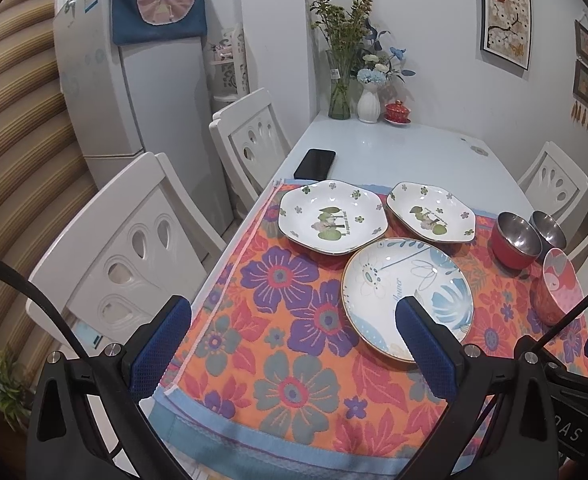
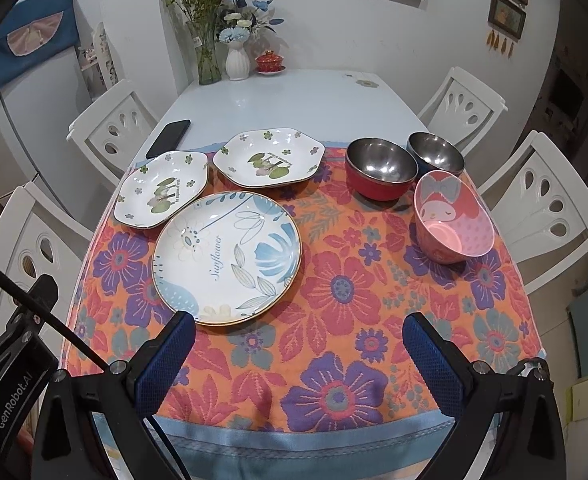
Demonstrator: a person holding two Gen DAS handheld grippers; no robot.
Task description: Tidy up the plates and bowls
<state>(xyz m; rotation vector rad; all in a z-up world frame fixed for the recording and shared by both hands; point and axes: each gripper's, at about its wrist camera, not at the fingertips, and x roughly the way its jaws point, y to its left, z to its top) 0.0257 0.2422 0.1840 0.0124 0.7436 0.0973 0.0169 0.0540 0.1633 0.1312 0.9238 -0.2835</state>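
Hovering wide open and empty, right gripper and left gripper; round Sunflower plate just ahead-left of right.

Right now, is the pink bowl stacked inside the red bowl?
No, the pink bowl stands alone on the cloth, just beside the red bowl.

Three plates lie flat: a round blue-flowered plate nearest, with two white hexagonal plates behind it. To the right stand a red bowl, a blue bowl and a pink bowl, all upright.
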